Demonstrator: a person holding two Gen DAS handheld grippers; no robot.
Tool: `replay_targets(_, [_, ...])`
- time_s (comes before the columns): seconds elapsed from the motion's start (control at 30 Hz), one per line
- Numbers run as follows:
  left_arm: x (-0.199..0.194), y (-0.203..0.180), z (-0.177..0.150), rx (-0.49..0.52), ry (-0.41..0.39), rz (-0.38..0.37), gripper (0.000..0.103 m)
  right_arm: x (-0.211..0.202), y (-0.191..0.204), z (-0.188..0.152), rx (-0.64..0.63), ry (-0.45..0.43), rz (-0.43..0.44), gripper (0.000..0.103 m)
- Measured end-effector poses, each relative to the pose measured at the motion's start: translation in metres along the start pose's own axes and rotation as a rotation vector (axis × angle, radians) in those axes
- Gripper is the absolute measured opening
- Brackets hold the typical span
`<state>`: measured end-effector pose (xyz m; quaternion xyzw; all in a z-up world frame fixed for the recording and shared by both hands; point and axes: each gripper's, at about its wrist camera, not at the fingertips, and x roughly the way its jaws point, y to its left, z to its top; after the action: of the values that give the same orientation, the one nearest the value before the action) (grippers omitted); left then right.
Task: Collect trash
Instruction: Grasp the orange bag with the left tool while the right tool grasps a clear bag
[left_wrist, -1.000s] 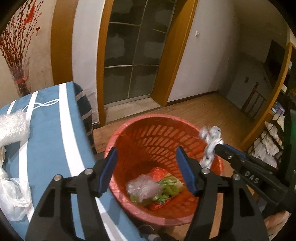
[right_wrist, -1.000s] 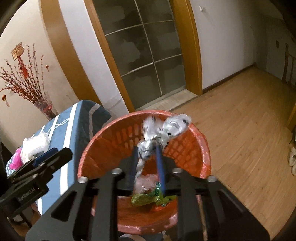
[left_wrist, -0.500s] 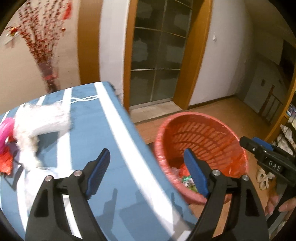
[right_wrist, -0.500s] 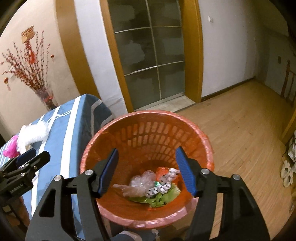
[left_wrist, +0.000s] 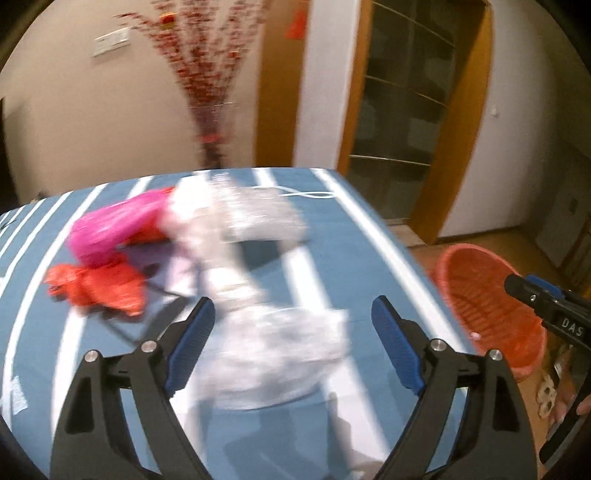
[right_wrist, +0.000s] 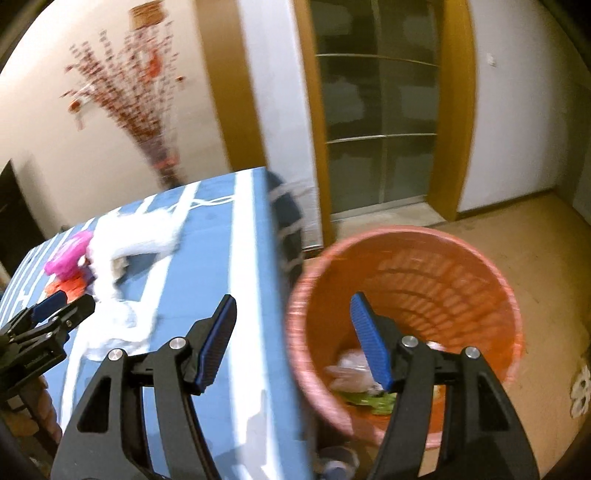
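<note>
My left gripper (left_wrist: 291, 306) hovers over the blue striped table (left_wrist: 351, 251), its jaws opening with nothing pressed between them. Below it lies blurred clear plastic wrap (left_wrist: 280, 347). Farther back lie white bubble wrap (left_wrist: 236, 210), a pink bag (left_wrist: 110, 229) and a red bag (left_wrist: 99, 288). My right gripper (right_wrist: 293, 301) stands open and empty above the gap between the table edge (right_wrist: 258, 295) and the red basket (right_wrist: 406, 288). Crumpled trash (right_wrist: 351, 373) lies in the basket's bottom. Each gripper shows at the edge of the other's view.
A vase of red branches (left_wrist: 210, 110) stands behind the table against the wall. A glass sliding door (right_wrist: 376, 129) in a wooden frame is beyond the basket. Wooden floor (right_wrist: 535, 240) spreads to the right. A hand (left_wrist: 583, 406) shows at the right edge.
Both views have swung left from the basket toward the table. My right gripper let go of a crumpled silvery wrapper, which fell into the basket. Both jaws have widened.
</note>
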<state>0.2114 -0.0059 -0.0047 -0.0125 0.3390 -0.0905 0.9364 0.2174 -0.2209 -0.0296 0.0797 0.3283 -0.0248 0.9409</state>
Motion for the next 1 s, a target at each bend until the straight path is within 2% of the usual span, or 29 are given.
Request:
replay_targets(0.27, [-0.02,0.098,-0.01,-0.105,-0.005,0.149,0.085,0.023,0.092,0.002,-0.112,0.025,0.136,0.064])
replay_targets(0.5, [-0.027,0.162,-0.012,-0.176,-0.008,0.237,0.085,0.056,0.163,-0.002,-0.213,0.065,0.216,0.064])
replay_targets(0.63, [-0.024,0.185,-0.014,-0.21,-0.004,0.247,0.085,0.082,0.186,-0.005,-0.246,0.113,0.217,0.063])
replay_targets(0.83, [-0.01,0.2,-0.013,-0.233,0.014,0.233,0.085,0.102,0.193,-0.009,-0.25,0.164,0.199,0.063])
replay_targets(0.93, [0.001,0.2,-0.008,-0.231,0.027,0.218,0.085,0.109,0.193,-0.01,-0.25,0.187,0.197,0.052])
replay_targets(1.0, [0.008,0.199,-0.005,-0.229,0.032,0.21,0.085,0.11,0.193,-0.012,-0.254,0.2,0.195,0.04])
